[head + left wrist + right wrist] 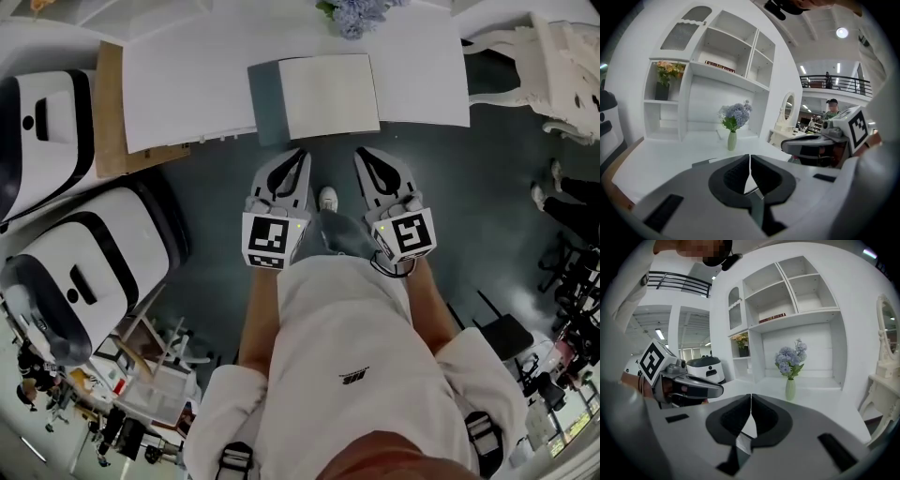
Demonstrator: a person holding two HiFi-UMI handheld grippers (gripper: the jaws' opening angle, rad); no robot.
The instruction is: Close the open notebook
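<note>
The notebook (328, 95) lies at the near edge of the white desk (187, 75), a white page facing up and a grey cover strip (264, 101) showing along its left side. Both grippers hover side by side just short of the desk edge, pointing at the notebook. My left gripper (300, 153) is shut with nothing in it, below the notebook's left part. My right gripper (360, 152) is also shut and empty, below its right part. In the gripper views the jaws meet in a thin line, left gripper (750, 163) and right gripper (751, 403), and hide the notebook.
A vase of pale blue flowers (354, 15) stands behind the notebook, also seen as vase (732, 139) and vase (790, 389). Two white machines (84, 267) stand at the left, a white chair (562, 66) at the right. White shelves (726, 51) rise behind the desk.
</note>
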